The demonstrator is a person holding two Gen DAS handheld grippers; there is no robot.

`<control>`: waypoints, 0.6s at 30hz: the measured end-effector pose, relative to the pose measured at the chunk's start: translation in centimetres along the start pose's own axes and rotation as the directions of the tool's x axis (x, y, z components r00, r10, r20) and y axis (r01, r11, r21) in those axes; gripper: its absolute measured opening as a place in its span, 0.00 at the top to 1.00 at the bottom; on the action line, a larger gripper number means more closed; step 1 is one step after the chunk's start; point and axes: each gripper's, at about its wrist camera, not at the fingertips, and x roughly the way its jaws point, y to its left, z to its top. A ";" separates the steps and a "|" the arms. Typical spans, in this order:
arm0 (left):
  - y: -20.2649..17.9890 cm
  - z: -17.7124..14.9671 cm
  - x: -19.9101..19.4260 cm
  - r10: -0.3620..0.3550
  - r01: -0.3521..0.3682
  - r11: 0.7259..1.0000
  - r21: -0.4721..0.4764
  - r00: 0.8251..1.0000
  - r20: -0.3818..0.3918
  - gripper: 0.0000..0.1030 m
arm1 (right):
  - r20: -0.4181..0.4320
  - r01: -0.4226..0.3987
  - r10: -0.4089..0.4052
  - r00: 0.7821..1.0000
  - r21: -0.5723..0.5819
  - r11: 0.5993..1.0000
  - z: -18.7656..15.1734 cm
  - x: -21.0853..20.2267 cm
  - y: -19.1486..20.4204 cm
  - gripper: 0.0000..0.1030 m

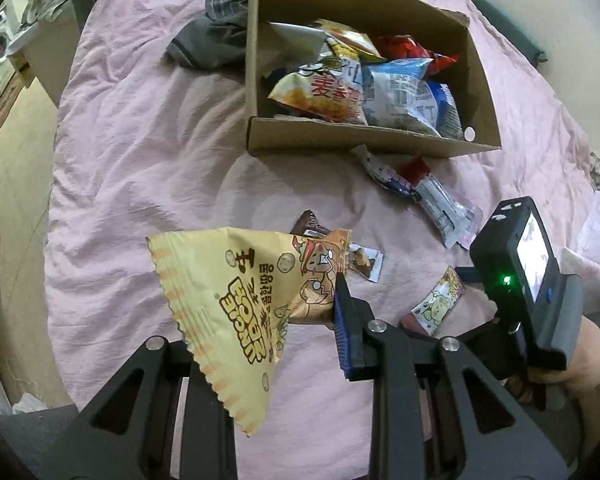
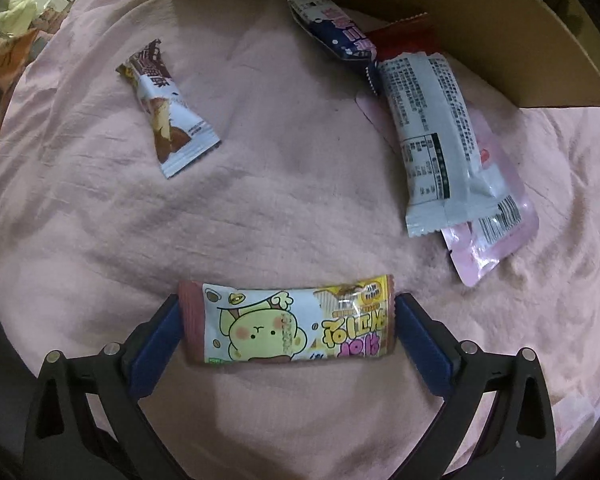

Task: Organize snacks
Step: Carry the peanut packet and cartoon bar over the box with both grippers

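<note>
L gripper [image 1: 300, 320] pinching yellow chip bag [image 1: 236, 296] aloft for box [image 1: 364, 140] at 12; R gripper [image 2: 288, 324] spread, straddling wafer pack [image 2: 288, 324] to grab.

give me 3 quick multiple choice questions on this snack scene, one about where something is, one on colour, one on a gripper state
1. Where is the cardboard box?
A. on the pink bedsheet
B. on a wooden floor
C. on a shelf

2. What is the main colour of the snack bag in the left gripper?
A. green
B. yellow
C. black

3. How does the right gripper stand to the cartoon wafer pack?
A. shut far away from it
B. lifting it over the box
C. jaws open, one at each end

Answers: 1 A, the bedsheet lies all round the box. 2 B, yellow with a cartoon print. 3 C, the blue pads flank the pack lying on the sheet.
</note>
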 end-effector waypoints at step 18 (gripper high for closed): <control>-0.1 -0.1 -0.1 0.056 -0.057 0.998 0.004 0.997 0.043 0.78 | 0.180 -0.157 0.157 0.971 -0.014 0.987 -2.5 -7.3 -2.1 0.37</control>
